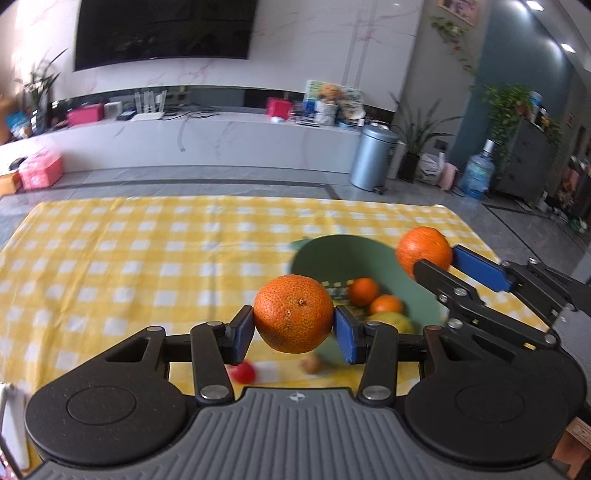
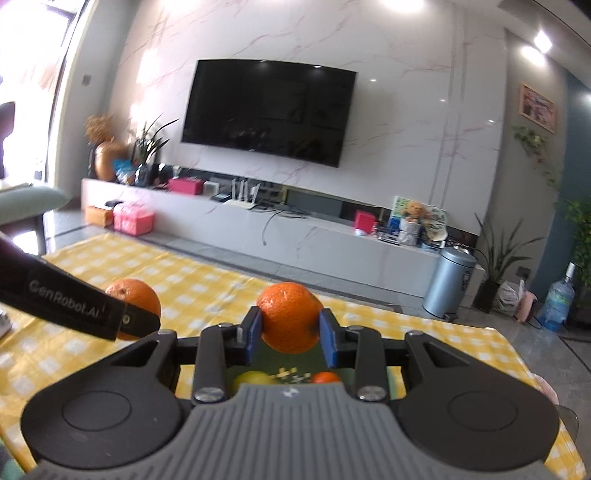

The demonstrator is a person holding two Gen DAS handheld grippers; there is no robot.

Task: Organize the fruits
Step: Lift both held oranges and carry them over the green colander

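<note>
Closest to us in the left wrist view, our left tongs (image 1: 294,328) are clamped partway open on a large, round, pitted orange (image 1: 293,313), its sides pressed between the two blue pads (image 1: 347,334) and its body lifted clear of the worktop (image 1: 110,258), which is draped in a yellow-and-white checked cloth. Under that fruit, near the worktop's near edge, lie a small red round fruit (image 1: 243,371) and a small tan one (image 1: 310,364), both blurred.

Just beyond the left tongs sits a green plastic basket (image 1: 332,254), toward the right side of the worktop. Inside it we see two small oranges (image 1: 364,291) and a yellow-green fruit (image 1: 393,319).

Above the basket's right rim our right tongs (image 1: 443,264) come in from the right, closed narrowly on a smaller smooth orange (image 1: 423,249). The right wrist view confirms that grip: the smaller orange (image 2: 290,317) is squeezed between blue pads (image 2: 328,341), held over the basket, whose dark green inside shows below with a yellow fruit (image 2: 253,378) and a small orange (image 2: 325,377). To the left in that view the large orange (image 2: 135,293) shows behind the black arm of the left tongs (image 2: 138,319).

Past the far edge of the worktop stand grey floor tiles (image 1: 221,184), a silver pedal bin (image 1: 373,157), a long white cabinet (image 1: 221,140) and a dark wall television (image 1: 166,31).
</note>
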